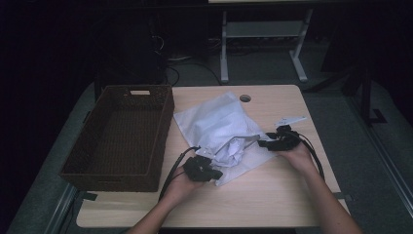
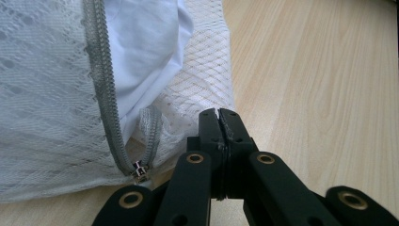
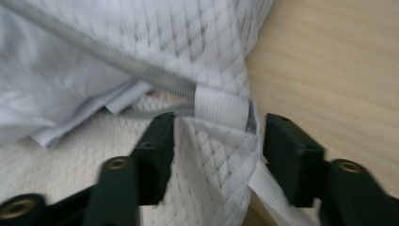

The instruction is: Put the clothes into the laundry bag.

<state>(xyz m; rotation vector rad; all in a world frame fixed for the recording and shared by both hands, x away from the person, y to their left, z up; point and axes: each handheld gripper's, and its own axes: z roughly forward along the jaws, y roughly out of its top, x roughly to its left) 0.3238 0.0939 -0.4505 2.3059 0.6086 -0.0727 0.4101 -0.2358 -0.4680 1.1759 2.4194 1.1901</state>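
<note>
Dim room surrounding a pale wood table (image 1: 272,195), with a brown wicker basket (image 1: 122,134) sitting at its left. No legible writing is appearing on anything. A white mesh bag (image 1: 221,134) is lying crumpled at mid-table beside the basket, white cloth (image 2: 141,52) showing through its opening; a grey zipper (image 2: 106,94) is running along the edge, its slider (image 2: 138,172) sitting near the bottom corner. The left gripper (image 2: 219,113) is resting with jaws pressed together, pinching a sliver of mesh at the bag's near edge. The right gripper (image 3: 219,141) is standing half apart, straddling the bag's mesh corner and white tab (image 3: 221,108) without pressing on it.
</note>
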